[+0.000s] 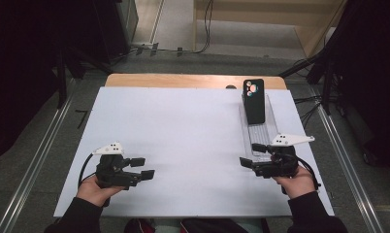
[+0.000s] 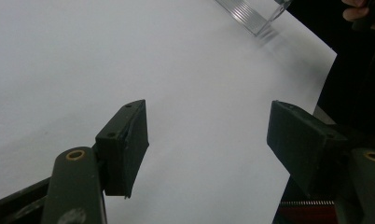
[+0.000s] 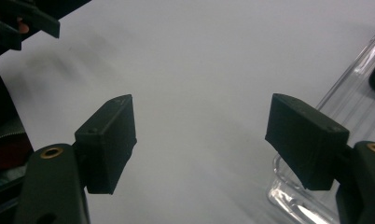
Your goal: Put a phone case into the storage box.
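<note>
A black phone (image 1: 254, 101) stands propped upright at the far end of a clear ribbed plastic tray (image 1: 260, 133) on the right side of the white table top (image 1: 183, 131). My right gripper (image 1: 250, 154) hovers at the tray's near end, pointing left, and in the right gripper view its jaws (image 3: 202, 140) are open with nothing between them. The tray's near corner (image 3: 358, 93) lies beside the right jaw. My left gripper (image 1: 144, 168) rests at the front left, pointing right. Its jaws (image 2: 209, 140) are open over bare white surface.
A strip of wooden table (image 1: 183, 80) shows beyond the white top. Dark curtains, cables and metal floor rails (image 1: 348, 160) flank the table. The tray's near end (image 2: 251, 16) appears far off in the left gripper view.
</note>
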Motion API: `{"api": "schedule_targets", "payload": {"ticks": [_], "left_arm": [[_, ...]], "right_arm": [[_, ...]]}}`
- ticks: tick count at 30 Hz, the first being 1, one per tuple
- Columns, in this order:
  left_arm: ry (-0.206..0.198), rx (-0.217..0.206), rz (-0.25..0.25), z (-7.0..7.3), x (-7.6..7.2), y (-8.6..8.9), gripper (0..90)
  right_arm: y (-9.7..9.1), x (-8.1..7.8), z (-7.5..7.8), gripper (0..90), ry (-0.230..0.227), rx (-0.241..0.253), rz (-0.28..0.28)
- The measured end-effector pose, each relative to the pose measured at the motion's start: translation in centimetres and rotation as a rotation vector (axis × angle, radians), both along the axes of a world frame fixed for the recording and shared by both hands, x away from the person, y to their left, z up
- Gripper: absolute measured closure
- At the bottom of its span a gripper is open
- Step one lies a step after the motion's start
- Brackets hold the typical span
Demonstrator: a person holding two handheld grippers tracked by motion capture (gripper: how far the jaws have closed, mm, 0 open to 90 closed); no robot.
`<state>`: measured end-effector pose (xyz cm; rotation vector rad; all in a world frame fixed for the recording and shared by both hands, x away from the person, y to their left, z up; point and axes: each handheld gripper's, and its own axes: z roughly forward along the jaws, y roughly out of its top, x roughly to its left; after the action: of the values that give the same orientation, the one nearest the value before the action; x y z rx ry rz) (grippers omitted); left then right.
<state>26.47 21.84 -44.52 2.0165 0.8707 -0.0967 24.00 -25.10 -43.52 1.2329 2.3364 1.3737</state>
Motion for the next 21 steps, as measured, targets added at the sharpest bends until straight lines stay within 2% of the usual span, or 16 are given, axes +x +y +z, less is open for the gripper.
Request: {"api": "schedule_targets", "payload": {"ticks": [4,8,15,19,21], "left_arm": [[0.003,0.002,-0.007,-0.1,-0.2,-0.1,29.3],[0.006,0.002,-0.013,-0.3,-0.3,-0.1,29.3],[0.01,0.01,-0.023,-0.5,-0.4,-0.2,29.4],[0.014,0.01,-0.027,-0.7,-0.4,-0.3,29.3],[0.014,0.011,-0.031,-0.7,-0.3,-0.3,29.4]], "right_arm": [[0.2,-0.4,-0.7,23.7,0.026,0.025,0.031],[0.3,-0.6,-1.3,24.0,0.016,-0.015,0.052],[0.6,-0.6,-2.1,24.0,0.01,-0.051,0.094],[0.8,-0.5,-2.6,24.0,0.025,-0.047,0.103],[0.8,-0.5,-2.8,24.0,0.019,-0.078,0.101]]}}
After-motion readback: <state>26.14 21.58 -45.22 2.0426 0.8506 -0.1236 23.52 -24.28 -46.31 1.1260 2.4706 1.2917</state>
